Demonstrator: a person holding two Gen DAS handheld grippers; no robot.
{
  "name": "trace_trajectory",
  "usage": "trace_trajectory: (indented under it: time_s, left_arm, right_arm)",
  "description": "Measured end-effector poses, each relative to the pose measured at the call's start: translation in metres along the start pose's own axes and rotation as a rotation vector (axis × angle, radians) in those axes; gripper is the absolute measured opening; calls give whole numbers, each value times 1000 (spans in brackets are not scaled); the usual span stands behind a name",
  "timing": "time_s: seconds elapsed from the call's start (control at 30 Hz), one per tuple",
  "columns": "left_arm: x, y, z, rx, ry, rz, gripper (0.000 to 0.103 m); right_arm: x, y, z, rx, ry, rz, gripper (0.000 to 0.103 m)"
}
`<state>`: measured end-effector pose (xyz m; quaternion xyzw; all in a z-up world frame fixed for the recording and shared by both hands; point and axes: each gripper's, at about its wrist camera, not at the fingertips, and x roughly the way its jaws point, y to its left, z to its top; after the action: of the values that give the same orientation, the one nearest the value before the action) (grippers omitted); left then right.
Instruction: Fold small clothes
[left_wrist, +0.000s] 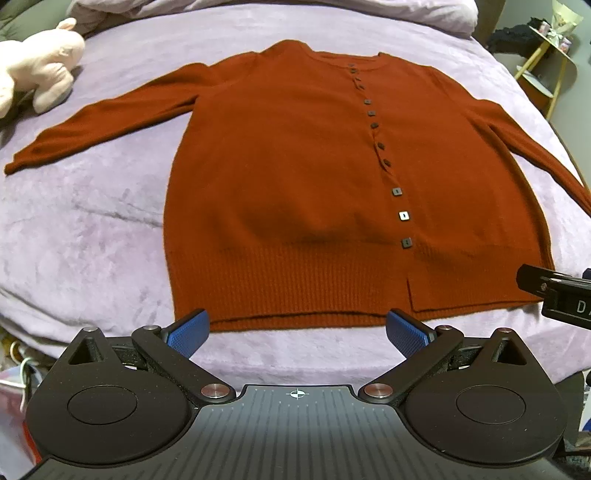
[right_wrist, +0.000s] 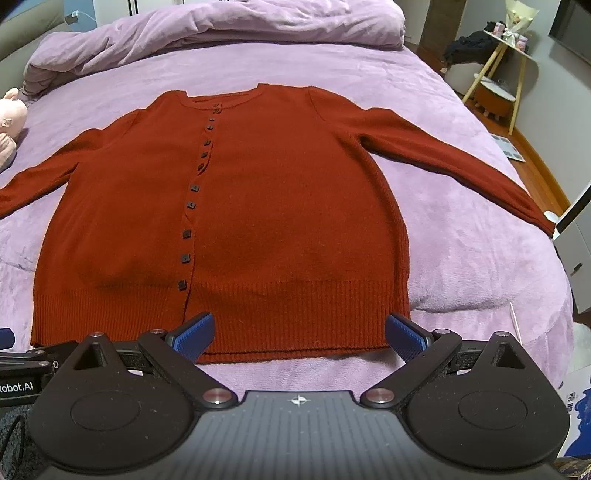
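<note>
The left gripper (left_wrist: 297, 330) is a black two-finger unit with blue, finely dimpled pads (left_wrist: 188, 332). Its jaws stand fully apart with nothing between them, and both pads hang above the near hem of the garment. The right gripper (right_wrist: 300, 332) is of the same build, with blue textured pads (right_wrist: 404, 334). Its jaws are likewise spread wide and empty, poised over the hem near the garment's right corner. Part of the right gripper's black housing shows at the right edge of the left wrist view.

The rust-red knitted cardigan (left_wrist: 295, 177) lies flat and face up on the lilac plush bedspread (left_wrist: 92, 229), hem toward the grippers and round neckline away from them. Both long sleeves are spread outward and angled down. A vertical row of small dark square buttons (left_wrist: 397, 191) closes the front placket. The hem is a broad ribbed band (right_wrist: 295, 314), while the body knit is smooth, with a shallow crease above the band.

A pale pink plush toy (left_wrist: 40, 62) rests on the bedspread to the left, apart from the sleeve. A bunched lilac duvet (right_wrist: 221, 29) lies beyond the neckline. A yellow-legged side table (right_wrist: 506, 59) stands beside the bed at the right.
</note>
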<state>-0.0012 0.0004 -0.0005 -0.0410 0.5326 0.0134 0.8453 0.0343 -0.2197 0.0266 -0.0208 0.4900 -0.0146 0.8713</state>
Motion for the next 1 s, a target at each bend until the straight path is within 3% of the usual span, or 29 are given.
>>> trace_trajectory:
  time_s: [1.0]
  left_arm:
    - [2, 1, 3, -6, 61, -7, 103]
  right_arm:
    - [1, -1, 1, 15, 2, -9, 99]
